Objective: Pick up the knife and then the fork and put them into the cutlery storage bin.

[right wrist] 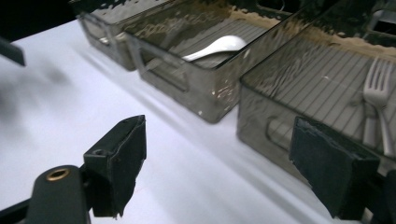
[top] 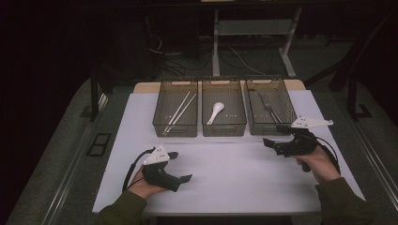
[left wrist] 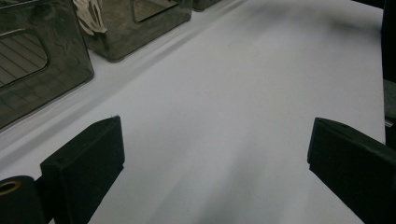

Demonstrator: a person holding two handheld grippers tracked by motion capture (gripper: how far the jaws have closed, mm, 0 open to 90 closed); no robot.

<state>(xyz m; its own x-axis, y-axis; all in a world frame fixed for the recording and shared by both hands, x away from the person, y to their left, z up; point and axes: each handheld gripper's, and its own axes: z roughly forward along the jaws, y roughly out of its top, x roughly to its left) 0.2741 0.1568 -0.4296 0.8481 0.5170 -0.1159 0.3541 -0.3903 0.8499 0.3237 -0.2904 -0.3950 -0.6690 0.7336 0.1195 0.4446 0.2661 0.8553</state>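
Fork [top: 269,108] lay in the right-hand bin [top: 287,123] at the upper right of the counter [top: 234,178], its long axis running diagonally, tines toward the lower right. Right hand-held gripper [top: 275,136] hovered just beside that bin, jaws wide and empty. Left hand-held gripper [top: 182,166], lower left, stood wide and empty.

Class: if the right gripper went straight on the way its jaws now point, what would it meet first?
Probably the near wall of the right bin, where the fork lies. The right gripper is open, with nothing between its jaws, and that wall sits just ahead. Depth is unclear, so it might skim the white table first.
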